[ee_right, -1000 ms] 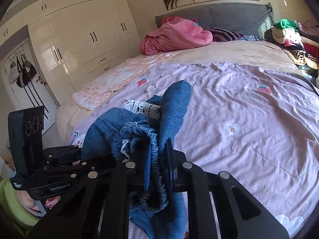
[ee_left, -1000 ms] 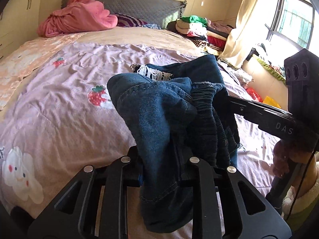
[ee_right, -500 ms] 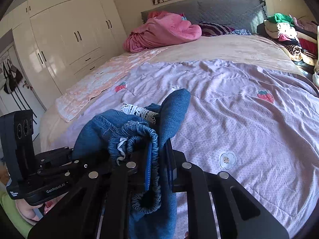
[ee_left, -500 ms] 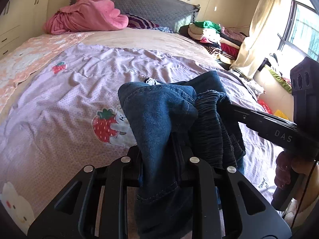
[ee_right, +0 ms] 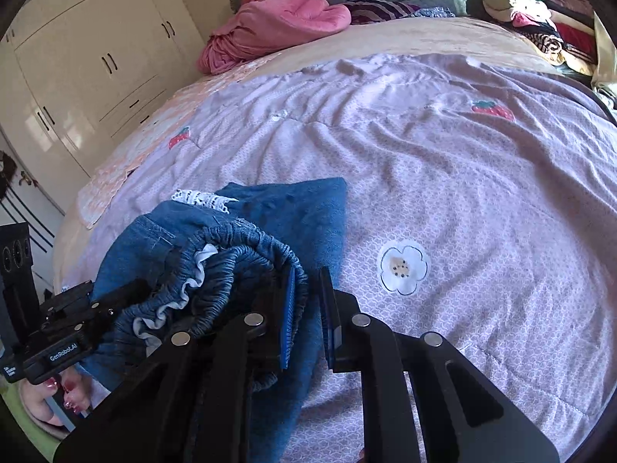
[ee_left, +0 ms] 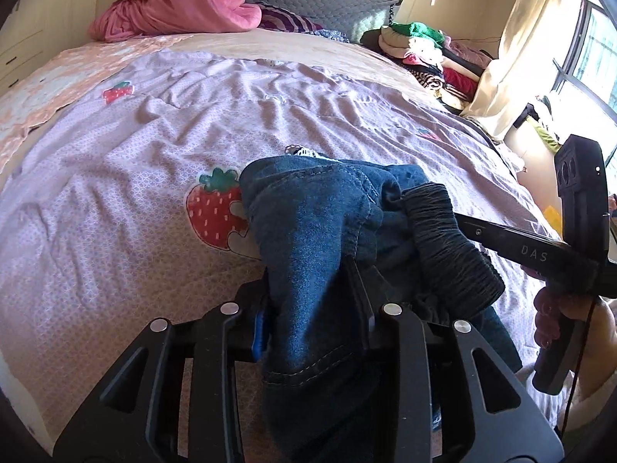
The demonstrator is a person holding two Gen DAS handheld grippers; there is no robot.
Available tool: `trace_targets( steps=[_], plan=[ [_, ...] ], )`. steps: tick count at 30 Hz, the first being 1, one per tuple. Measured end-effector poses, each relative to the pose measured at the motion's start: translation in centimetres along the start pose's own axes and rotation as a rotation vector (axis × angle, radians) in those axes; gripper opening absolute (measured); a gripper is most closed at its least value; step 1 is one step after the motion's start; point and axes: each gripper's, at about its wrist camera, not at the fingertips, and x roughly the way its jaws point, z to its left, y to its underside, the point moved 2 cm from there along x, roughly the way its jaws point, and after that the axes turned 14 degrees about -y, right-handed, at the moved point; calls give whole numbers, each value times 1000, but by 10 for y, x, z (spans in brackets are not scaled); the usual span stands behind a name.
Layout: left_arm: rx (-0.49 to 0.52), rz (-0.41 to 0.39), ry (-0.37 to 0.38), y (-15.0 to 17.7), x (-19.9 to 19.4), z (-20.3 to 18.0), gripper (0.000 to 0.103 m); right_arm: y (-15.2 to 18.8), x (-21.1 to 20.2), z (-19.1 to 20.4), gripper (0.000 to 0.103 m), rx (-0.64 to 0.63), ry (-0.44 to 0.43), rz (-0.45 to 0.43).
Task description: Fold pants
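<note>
A wide bed (ee_left: 115,200) fills both views, spread with a lilac quilt (ee_right: 482,200) printed with strawberries and flowers. A pink blanket (ee_left: 173,7) is heaped by the headboard, and folded clothes (ee_right: 536,7) are stacked on the far side. The blue denim pants (ee_left: 308,239) lie bunched low over the quilt near the bed's near edge, lace-trimmed cuffs away from the cameras. The left hand-held gripper (ee_left: 312,332) has denim between its fingers while its jaws are opening. The right hand-held gripper (ee_right: 308,324) stands narrowly parted, the elastic waistband draped over its left finger; whether it pinches cloth I cannot tell.
</note>
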Motion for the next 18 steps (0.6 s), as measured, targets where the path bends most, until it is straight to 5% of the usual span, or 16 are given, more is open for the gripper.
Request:
trace_targets(
  steps=[13, 18],
  plan=[
    [-3, 27, -22, 7, 8, 4, 49, 10, 12, -3, 13, 9, 59, 42],
    [-5, 28, -22, 9, 0, 6, 53, 13, -4, 1, 24, 27, 61, 20]
  ],
)
